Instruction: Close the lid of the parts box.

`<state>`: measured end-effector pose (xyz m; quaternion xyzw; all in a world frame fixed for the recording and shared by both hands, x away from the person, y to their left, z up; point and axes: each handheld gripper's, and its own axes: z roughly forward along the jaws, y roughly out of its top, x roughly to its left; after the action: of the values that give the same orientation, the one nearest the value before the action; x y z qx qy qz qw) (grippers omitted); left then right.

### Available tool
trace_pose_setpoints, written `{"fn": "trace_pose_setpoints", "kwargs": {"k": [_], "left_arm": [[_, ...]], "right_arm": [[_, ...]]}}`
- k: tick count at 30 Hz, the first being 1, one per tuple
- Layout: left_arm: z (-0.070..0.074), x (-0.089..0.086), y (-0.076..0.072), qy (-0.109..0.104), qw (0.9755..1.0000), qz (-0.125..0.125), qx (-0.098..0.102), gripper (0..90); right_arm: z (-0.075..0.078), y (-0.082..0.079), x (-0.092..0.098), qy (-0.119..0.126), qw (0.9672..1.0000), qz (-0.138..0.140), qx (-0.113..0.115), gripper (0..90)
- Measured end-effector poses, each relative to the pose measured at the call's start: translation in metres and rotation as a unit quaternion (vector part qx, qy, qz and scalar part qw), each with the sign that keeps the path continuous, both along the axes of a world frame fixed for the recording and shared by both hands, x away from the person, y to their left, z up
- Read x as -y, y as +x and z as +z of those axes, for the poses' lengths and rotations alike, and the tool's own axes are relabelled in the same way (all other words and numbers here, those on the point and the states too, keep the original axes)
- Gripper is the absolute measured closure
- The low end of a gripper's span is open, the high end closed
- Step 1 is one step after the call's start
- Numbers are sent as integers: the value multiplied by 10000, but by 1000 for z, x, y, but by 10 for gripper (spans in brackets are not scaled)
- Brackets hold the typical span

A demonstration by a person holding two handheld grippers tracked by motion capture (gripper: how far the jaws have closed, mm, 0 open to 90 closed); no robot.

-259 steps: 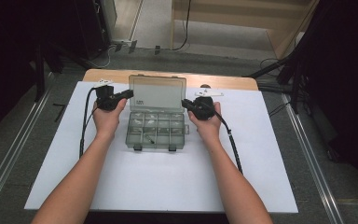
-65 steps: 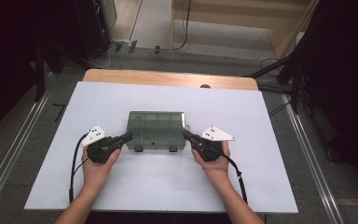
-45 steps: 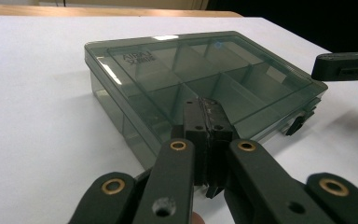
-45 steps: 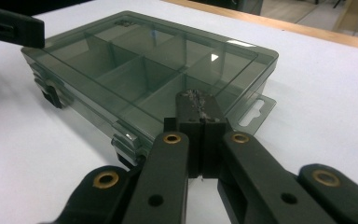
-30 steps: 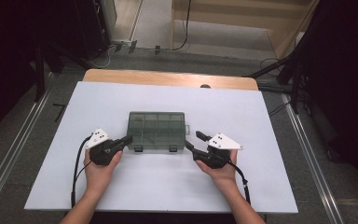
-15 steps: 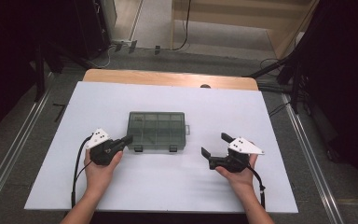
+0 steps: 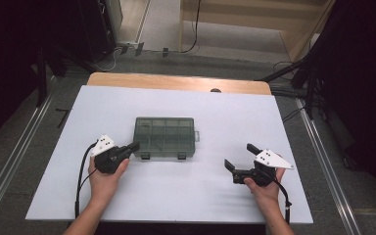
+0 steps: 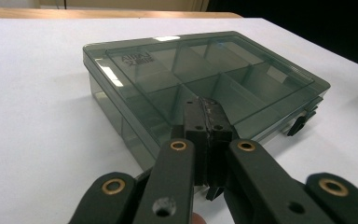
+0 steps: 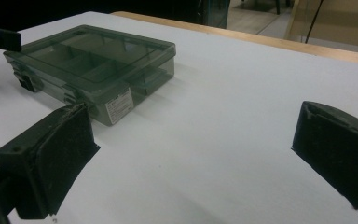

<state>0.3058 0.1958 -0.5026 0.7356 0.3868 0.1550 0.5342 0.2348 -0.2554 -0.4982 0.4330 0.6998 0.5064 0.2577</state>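
Observation:
A smoke-green see-through compartment box [image 7: 165, 137] lies with its lid closed on the white table [image 7: 191, 196]. My left gripper [image 7: 133, 146] is shut, and its tips rest at the box's near left corner. In the left gripper view the closed jaws [image 8: 207, 109] sit against the lid's near edge of the box [image 8: 191, 70], with nothing between them. My right gripper [image 7: 240, 156] is off to the right of the box, clear of it. Its jaws have just been opening and now stand wide [image 9: 196, 154] with nothing between them. The box [image 9: 93, 60] lies ahead of them.
A wooden strip [image 7: 176, 82] runs along the table's far edge. Black cables trail from both grippers toward the front edge. Metal rails [image 7: 323, 161] and dark stands flank the table. The left gripper's tip [image 9: 0, 39] shows beside the box in the right gripper view.
The right gripper has moved right, away from the box, and its jaws have spread wide. The left gripper has stayed at the box's corner. The lid, open in the oldest frame, is closed.

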Motion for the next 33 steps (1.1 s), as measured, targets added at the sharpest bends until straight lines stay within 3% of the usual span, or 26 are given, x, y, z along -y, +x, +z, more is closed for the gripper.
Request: {"fn": "trace_pose_setpoints", "kwargs": {"k": [33], "left_arm": [[2,-2,0,-6,10000,-68,-40,900]], "right_arm": [[-8,-32,47,95,9994,-314,-83,0]]}}
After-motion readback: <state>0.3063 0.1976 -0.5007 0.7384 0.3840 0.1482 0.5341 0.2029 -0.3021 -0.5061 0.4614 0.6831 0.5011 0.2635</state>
